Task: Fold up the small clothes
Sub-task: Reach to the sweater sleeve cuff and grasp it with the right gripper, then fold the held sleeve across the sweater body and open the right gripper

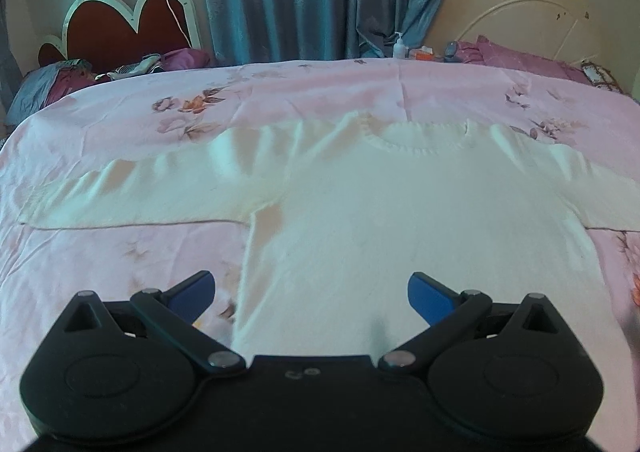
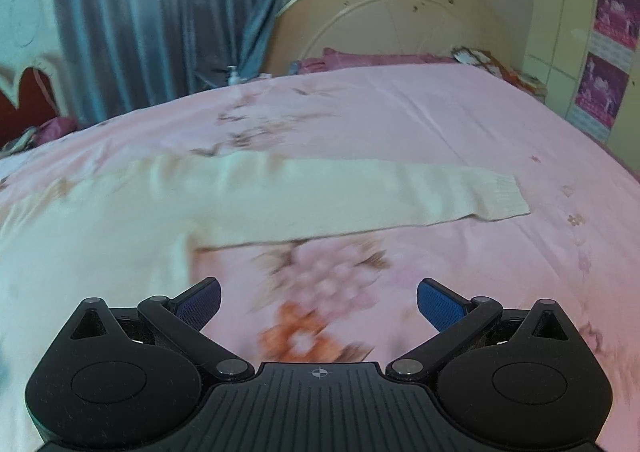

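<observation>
Covering the bed (image 1: pixel 120 252), the white sweater (image 1: pixel 400 220) lies flat mid-frame, sleeves outstretched. Step: pre-fold approach. Left tool (image 1: pixel 311 294) and right tool (image 2: pixel 318 302) hover spread, empty. Next: likely pinch the right sleeve cuff (image 2: pixel 504 196).

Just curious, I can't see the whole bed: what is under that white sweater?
The white sweater lies spread flat on a pink floral bedspread, sleeves out to both sides. The cover shows all around it. Whatever lies directly beneath the sweater's body is covered and cannot be seen.
</observation>
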The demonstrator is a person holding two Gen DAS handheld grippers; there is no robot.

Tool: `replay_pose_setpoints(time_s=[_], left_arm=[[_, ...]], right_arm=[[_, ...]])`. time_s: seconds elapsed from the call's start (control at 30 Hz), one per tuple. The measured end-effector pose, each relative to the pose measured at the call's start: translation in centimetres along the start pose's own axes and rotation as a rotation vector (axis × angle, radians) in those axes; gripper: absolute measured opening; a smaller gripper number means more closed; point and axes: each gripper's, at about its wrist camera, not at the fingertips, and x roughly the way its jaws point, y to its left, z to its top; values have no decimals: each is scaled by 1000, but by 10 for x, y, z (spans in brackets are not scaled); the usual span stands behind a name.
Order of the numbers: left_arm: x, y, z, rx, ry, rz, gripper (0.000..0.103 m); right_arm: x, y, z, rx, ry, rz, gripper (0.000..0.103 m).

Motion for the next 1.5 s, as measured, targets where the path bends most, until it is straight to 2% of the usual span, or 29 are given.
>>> replay_pose_setpoints(time_s=[0.23, 0.37, 0.4, 0.47, 0.7, 0.73, 0.8, 0.83, 0.87, 0.9, 0.93, 0.97, 1.07, 1.13, 1.2, 1.3, 1.5], left_arm=[[35, -29, 14, -6, 33, -10, 102], [52, -43, 20, 2, 43, -11, 101], [54, -46, 22, 4, 43, -14, 101], [59, -51, 25, 10, 38, -22, 101], [67, -64, 30, 49, 34, -8, 101], [68, -65, 30, 53, 38, -8, 101], [71, -66, 31, 63, 47, -7, 101], [72, -66, 31, 70, 51, -9, 100], [73, -67, 31, 74, 54, -10, 100], [73, -67, 31, 78, 57, -7, 100], [73, -67, 30, 85, 56, -2, 99], [74, -68, 30, 94, 56, 4, 99], [75, -69, 30, 105, 55, -12, 94], [73, -66, 31, 96, 43, -46, 87], [73, -64, 33, 84, 46, -74, 86], [72, -61, 35, 78, 36, -79, 86], [66, -40, 43, 36, 14, -81, 86]], right_arm=[[51, -67, 25, 95, 28, -74, 102], [69, -105, 31, 194, 39, -114, 102], [73, -113, 32, 217, 38, -128, 85], [81, -130, 34, 271, 53, -159, 66], [91, -172, 42, 406, 34, -171, 64], [92, -175, 44, 415, 30, -170, 60], [97, -179, 48, 431, 26, -176, 38], [98, -182, 49, 441, 20, -174, 34], [99, -185, 50, 448, 18, -175, 25], [100, -187, 50, 453, 14, -175, 22], [98, -188, 49, 448, 3, -166, 17], [97, -186, 49, 440, 0, -161, 8], [90, -182, 49, 405, -32, -159, 6], [82, -177, 52, 383, -66, -140, 6], [75, -167, 59, 348, -94, -115, 6], [63, -138, 72, 275, -138, -61, 6], [50, -47, 90, 147, -185, 105, 5]])
